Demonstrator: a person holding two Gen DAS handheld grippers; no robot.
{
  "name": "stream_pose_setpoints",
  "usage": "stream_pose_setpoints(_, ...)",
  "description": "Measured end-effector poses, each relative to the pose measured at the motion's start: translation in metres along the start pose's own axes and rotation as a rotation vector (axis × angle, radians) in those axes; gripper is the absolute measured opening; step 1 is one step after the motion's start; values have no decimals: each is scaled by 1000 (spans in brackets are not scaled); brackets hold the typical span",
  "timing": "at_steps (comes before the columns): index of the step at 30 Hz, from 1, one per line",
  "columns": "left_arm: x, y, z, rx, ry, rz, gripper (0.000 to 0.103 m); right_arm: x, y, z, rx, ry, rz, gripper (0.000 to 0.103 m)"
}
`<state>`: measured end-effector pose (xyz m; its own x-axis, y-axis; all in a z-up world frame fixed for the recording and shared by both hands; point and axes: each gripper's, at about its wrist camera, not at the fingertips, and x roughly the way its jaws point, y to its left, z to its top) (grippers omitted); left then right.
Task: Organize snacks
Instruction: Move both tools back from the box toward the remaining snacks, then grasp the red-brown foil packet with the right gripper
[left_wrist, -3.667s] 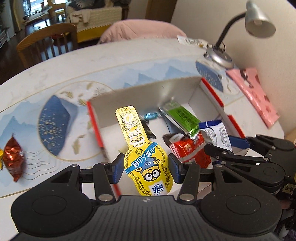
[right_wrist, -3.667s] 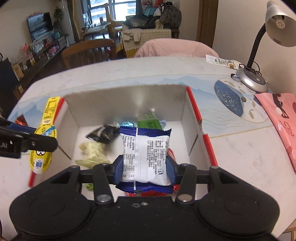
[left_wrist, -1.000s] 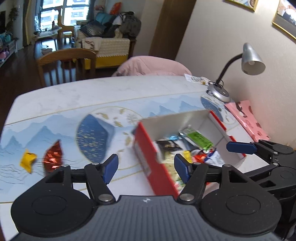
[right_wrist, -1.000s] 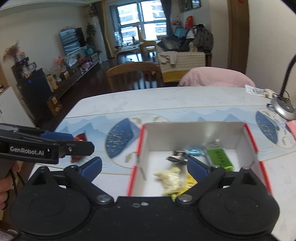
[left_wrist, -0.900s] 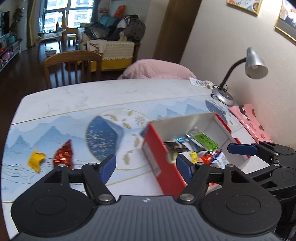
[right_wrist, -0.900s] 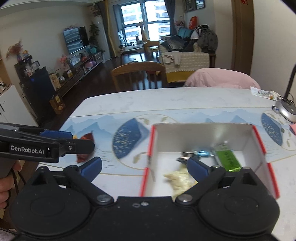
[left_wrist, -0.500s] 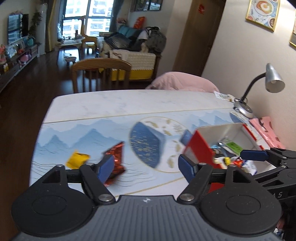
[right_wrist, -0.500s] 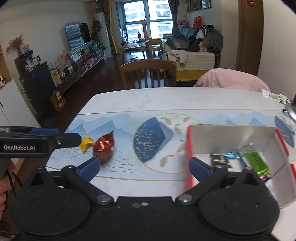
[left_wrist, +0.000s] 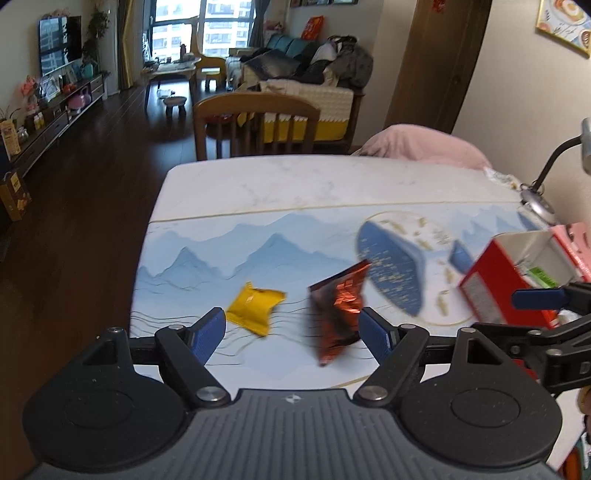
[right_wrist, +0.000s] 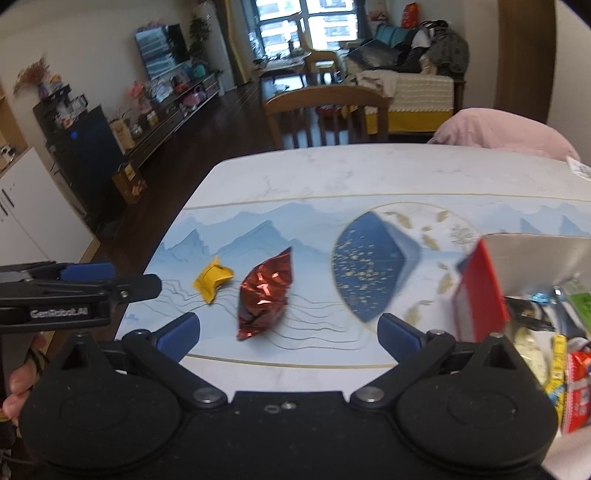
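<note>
Flanking yellow packet (left_wrist: 255, 305) and red packet (left_wrist: 338, 302), spread left tongs (left_wrist: 291, 334).

Soft daylight from far windows (left_wrist: 207, 27); motion blur on snacks, fisheye bending at edges

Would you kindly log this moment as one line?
left gripper: open | right gripper: open | red foil packet, yellow candy: on table | red box: holds snacks

Red snack packet (right_wrist: 265, 293) shiny crinkled foil; chair (left_wrist: 256, 125) wood.
</note>
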<state>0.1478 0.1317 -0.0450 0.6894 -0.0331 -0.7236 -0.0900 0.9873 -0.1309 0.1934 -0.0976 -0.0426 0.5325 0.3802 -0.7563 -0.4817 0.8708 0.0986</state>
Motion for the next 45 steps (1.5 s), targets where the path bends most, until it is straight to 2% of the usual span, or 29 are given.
stream_pose_setpoints(4,24,18,0,26,28,0,79,20,7,6,-9,14,-14,103)
stream_pose_setpoints(9,57,39,3,7,84,-13,79,47,7,13,1,52,-40,103)
stream_pose_setpoints(17,100,43,7,59,156,-42,79,89,16,21,-45,113,-57,102)
stream_pose_setpoints(25,136,45,11,83,218,-65,79,125,9,31,50,172,-57,97)
stream_pose_setpoints(31,150,45,12,100,231,-69,78,138,9,36,112,182,-19,96)
stream_pose_setpoints(37,156,48,10,91,233,-69,75,147,10,38,130,203,-18,87)
stream_pose_setpoints(40,156,46,11,111,226,-68,67,150,12,39,127,212,-16,82)
stream_pose_setpoints(44,153,44,10,116,219,-70,55,151,11,37,131,218,-15,69)
stream_pose_setpoints(45,153,44,10,115,218,-71,53,150,11,37,132,217,-14,63)
